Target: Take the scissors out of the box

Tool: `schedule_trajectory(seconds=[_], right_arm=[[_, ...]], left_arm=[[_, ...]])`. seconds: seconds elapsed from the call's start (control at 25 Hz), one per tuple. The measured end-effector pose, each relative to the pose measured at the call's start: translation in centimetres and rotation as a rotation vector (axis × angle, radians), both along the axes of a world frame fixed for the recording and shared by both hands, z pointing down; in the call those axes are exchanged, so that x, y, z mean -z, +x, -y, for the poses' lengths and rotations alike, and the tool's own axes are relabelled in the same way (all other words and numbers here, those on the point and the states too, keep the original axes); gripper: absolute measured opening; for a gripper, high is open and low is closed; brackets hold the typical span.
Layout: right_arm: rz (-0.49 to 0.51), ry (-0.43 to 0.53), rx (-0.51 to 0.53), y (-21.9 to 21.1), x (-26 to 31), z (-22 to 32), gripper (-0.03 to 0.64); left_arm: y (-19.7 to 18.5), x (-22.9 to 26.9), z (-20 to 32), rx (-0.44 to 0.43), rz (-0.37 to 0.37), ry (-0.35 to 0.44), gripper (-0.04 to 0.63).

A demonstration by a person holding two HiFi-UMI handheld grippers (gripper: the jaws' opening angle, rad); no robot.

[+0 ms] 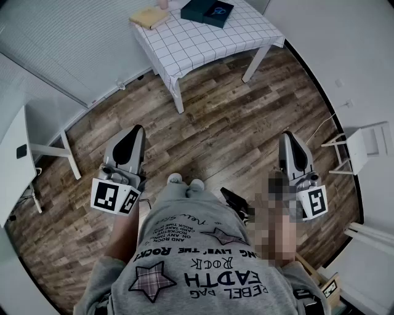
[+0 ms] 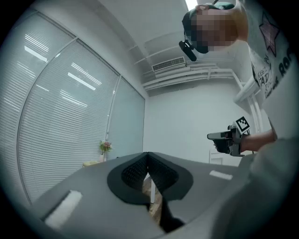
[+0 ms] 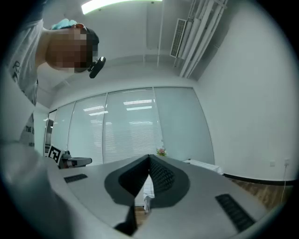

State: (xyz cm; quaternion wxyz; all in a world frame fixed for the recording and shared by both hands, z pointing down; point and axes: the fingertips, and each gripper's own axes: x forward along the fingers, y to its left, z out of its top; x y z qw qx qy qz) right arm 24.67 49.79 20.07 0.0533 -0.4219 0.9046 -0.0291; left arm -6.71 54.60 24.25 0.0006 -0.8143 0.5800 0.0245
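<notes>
Wood-grain planks of the floor (image 1: 234, 123) run ahead to the table (image 1: 203, 43), squarish under a white grid-checked cloth. My left hand-held gripper (image 1: 135, 130) and right hand-held gripper (image 1: 288, 136), grey and tapered, both have their jaws pressed together on nothing. Well apart from them, a flat dark box (image 1: 198, 11) lies on the table. The scissors (image 1: 217, 9) show inside it as small blue loops, and I cannot tell which way they point.
</notes>
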Motion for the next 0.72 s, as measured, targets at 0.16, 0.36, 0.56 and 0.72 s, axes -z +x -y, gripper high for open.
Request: schedule_trajectory(seconds=[0.16,0.36,0.56,0.72], right_arm=[[0.000,0.009,0.009,-0.5,0.1,-0.4,0.014],[0.009,0.037,-0.003,-0.3,0.7,-0.6,0.014],[0.142,0.113,-0.030,1.2,2.7,-1.0,0.014],[0.183,0.099,-0.002,1.0,2.6,-0.3,0.014]], left_arm=[[-0.1,-0.1,-0.3,0.008,-0.003,0.004,0.009],[0.2,-0.3,-0.3,0.005,0.004,-0.002,0.009],[0.8,0.1,-0.2,-0.006,0.026,0.001,0.009],[0.7,-0.1,0.4,-0.007,0.038,-0.008,0.009]])
